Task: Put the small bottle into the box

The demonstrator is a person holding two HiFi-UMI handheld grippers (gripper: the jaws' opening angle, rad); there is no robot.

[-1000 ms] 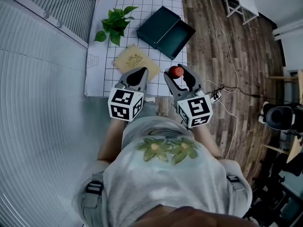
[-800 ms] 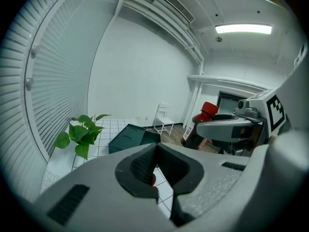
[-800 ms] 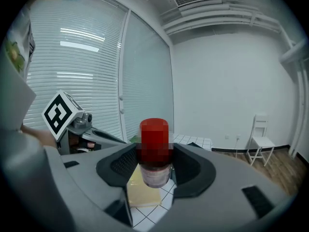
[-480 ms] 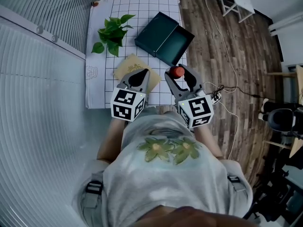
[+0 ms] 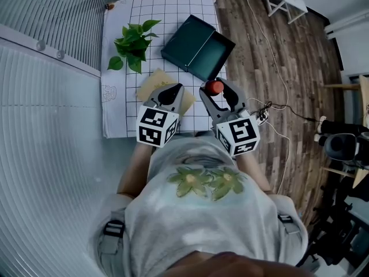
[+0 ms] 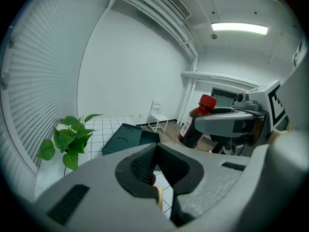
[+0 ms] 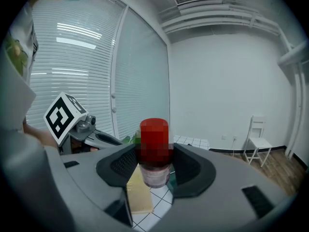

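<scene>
Head view: right tongs (image 5: 216, 91) are clamped on the small bottle (image 5: 214, 87), cap up. The open box (image 5: 198, 47) sits on the bench (image 5: 173, 10) straight ahead, a touch left.

Left gripper view: left tongs (image 6: 155, 153) are pinched together, nothing in them.

Right gripper view: the bottle stands upright between the pads.

Gridded table (image 5: 173, 16) bears plant (image 5: 134, 42), open box (image 5: 199, 48), yellow pad (image 5: 151, 85).

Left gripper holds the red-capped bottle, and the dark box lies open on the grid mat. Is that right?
Not quite: the wrong gripper is named. The right gripper holds the bottle; the right gripper view shows its jaws shut on it. The left gripper has its jaws together with nothing between them. The box does lie open on the mat.
</scene>
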